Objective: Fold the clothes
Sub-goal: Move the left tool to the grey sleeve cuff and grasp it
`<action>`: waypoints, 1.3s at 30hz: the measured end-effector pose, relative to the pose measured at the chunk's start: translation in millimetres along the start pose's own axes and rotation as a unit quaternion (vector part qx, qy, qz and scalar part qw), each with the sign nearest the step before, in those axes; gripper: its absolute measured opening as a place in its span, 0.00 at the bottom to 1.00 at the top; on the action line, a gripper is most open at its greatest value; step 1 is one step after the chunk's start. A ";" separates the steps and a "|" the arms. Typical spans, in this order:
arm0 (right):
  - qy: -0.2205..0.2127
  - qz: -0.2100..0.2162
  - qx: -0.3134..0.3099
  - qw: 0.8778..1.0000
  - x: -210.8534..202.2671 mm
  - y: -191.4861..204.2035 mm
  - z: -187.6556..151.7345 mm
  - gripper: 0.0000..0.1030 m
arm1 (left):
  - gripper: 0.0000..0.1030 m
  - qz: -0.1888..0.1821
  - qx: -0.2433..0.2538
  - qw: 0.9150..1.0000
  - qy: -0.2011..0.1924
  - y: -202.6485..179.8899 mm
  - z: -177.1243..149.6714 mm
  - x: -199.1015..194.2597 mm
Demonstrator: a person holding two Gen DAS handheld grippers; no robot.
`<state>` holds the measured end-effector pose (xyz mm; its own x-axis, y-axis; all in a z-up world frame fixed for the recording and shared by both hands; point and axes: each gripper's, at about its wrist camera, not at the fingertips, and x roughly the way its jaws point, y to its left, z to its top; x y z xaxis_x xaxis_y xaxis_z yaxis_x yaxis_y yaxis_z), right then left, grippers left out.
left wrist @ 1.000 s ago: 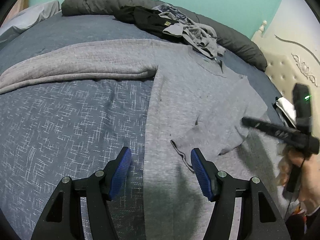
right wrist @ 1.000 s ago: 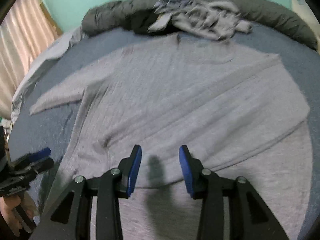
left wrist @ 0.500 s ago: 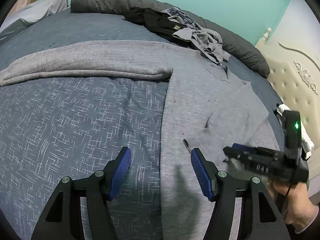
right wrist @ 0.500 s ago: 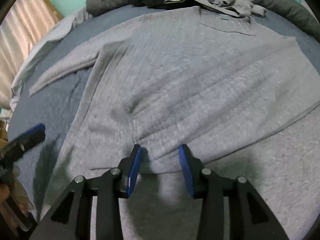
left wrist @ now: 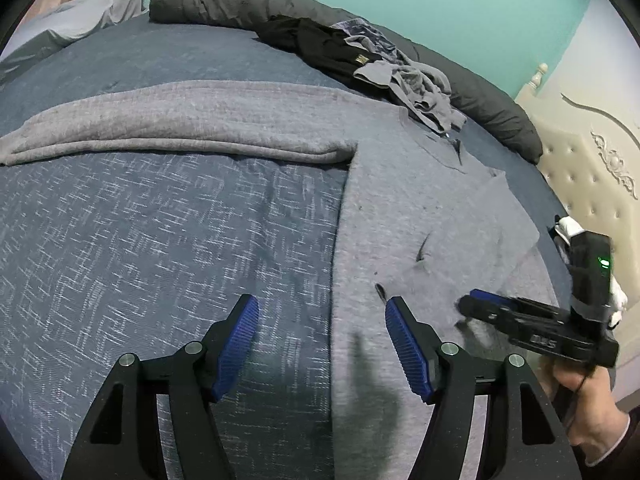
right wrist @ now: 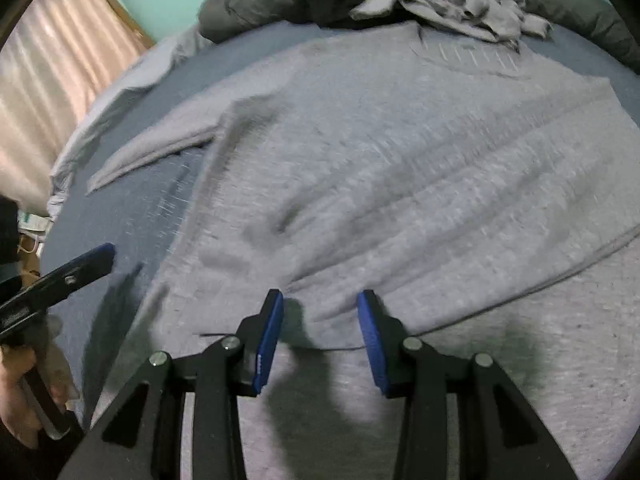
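A grey long-sleeved sweater [left wrist: 420, 208] [right wrist: 400, 168] lies spread on a blue bed. One sleeve [left wrist: 168, 124] stretches out to the left; the other side is folded over the body, its folded edge [right wrist: 520, 280] running across the right wrist view. My left gripper [left wrist: 320, 332] hovers open above the sweater's left side edge, empty. My right gripper [right wrist: 320, 328] is open low over the folded edge, fabric showing between its fingers but not pinched. The right gripper [left wrist: 476, 302] also appears at the right in the left wrist view, held by a hand [left wrist: 588, 404].
A pile of dark and grey clothes [left wrist: 372, 64] [right wrist: 440, 4] lies beyond the sweater's collar against a rolled dark duvet [left wrist: 224, 0]. A cream padded headboard [left wrist: 592, 160] stands at the right. Curtains [right wrist: 52, 72] hang at the left. Bare blue bedspread [left wrist: 160, 240] lies left of the sweater.
My right gripper has dropped and moved closer to the folded edge of the sweater. The left gripper has shifted slightly over the side edge. Both stayed open.
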<state>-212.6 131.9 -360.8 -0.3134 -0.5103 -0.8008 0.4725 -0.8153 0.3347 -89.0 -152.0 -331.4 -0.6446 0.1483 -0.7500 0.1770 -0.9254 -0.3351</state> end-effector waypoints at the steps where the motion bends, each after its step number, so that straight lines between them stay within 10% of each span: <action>1: -0.010 0.010 0.017 1.000 -4.8 -3.3 0.0 0.39 | 0.68 -0.001 -0.008 1.000 -0.001 3.7 1.2 -0.4; 15: -0.092 0.034 0.131 0.987 -85.3 -74.3 -40.9 0.49 | 0.68 0.046 -0.099 0.994 -0.024 61.5 11.2 -15.3; 39: -0.108 0.021 0.161 0.981 -102.1 -103.7 -49.1 0.66 | 0.69 0.188 -0.303 0.932 -0.061 322.2 112.8 -54.2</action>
<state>-189.1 282.0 -338.0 -0.4827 -0.5633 -0.6706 0.2159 -0.8186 0.5323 -80.9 -497.5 -334.3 -0.5256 -0.2210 -0.8215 0.7713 -0.5313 -0.3505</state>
